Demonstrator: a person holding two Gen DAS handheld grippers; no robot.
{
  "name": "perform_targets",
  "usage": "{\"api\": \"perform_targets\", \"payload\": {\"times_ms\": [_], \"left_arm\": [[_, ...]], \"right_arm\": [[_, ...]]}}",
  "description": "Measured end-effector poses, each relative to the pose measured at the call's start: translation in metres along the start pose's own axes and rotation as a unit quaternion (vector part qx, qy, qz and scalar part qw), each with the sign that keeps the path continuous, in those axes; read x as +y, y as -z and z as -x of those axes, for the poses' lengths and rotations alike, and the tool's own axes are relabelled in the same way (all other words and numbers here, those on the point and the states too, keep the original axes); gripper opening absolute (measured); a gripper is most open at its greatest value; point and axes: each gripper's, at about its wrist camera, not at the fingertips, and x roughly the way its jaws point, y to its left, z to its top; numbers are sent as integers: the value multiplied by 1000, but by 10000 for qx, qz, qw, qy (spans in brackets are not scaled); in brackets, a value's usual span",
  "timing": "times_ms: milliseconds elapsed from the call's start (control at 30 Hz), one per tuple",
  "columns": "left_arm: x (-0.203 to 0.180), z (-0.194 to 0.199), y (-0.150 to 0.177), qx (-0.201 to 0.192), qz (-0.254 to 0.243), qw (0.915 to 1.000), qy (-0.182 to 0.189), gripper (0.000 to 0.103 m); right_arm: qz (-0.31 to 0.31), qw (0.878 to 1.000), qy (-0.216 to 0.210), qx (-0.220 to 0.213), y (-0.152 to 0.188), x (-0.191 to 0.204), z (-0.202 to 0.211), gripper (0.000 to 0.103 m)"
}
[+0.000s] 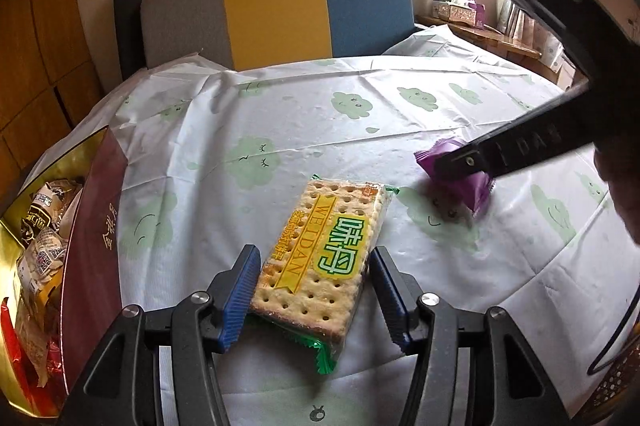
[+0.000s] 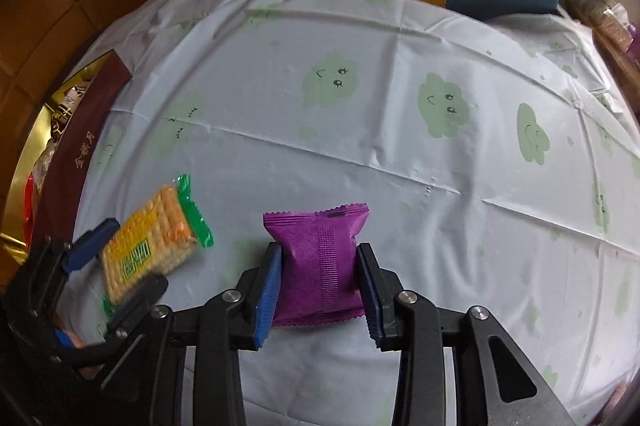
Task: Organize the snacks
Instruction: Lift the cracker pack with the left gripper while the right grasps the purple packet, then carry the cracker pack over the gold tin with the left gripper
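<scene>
Together we see two handheld grippers over a cloud-print tablecloth (image 2: 400, 153). Our right gripper (image 2: 320, 282) has its jaws pressed against a purple snack packet (image 2: 320, 258). Our left gripper (image 1: 312, 290) stands wide, straddling a cracker pack (image 1: 320, 258) lying flat beside a maroon box (image 1: 96, 234) of snacks.

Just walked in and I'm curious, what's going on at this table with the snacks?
A person is sorting snacks with a gripper in each hand. The right gripper is shut on a purple packet lying on the cloud-print tablecloth. The left gripper straddles a cracker pack with its jaws apart. A dark red box at the left already holds other snacks.
</scene>
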Motion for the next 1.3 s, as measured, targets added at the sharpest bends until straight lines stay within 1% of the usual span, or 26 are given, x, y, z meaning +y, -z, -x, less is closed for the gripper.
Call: {"api": "perform_targets", "payload": {"times_ms": [67,133,200,267,400,600,767,1100,1300], "left_arm": [[1,0,-3,107,23,9999,28,56],[7,3,-6,211,188,9995,160,54],[11,8,-7,285,300,9990,187,53],[13,15,-7,294,364,9987,189,53],[21,36,-11,172,437,9988,99,53],[40,72,-19,-49,648,9977,-173,53],[64,96,-21,-170,921,9946,-443,53],[111,113,-11,-155,1431,9853,-916,53],[130,116,-3,-108,1618,9807,-1093,53]], "right_arm": [[-52,10000,-26,-43,1,-3,-2,38],[-14,10000,-24,-78,1,-4,-2,38],[-1,10000,-7,-94,1,-3,-1,38],[47,9999,42,-111,1,-1,0,38],[160,9997,139,-125,0,5,0,38],[236,9994,224,-123,0,7,0,39],[308,9991,282,-108,1,9,0,39],[409,9984,362,-129,1,10,-1,39],[578,9970,482,-154,3,13,-2,39]]}}
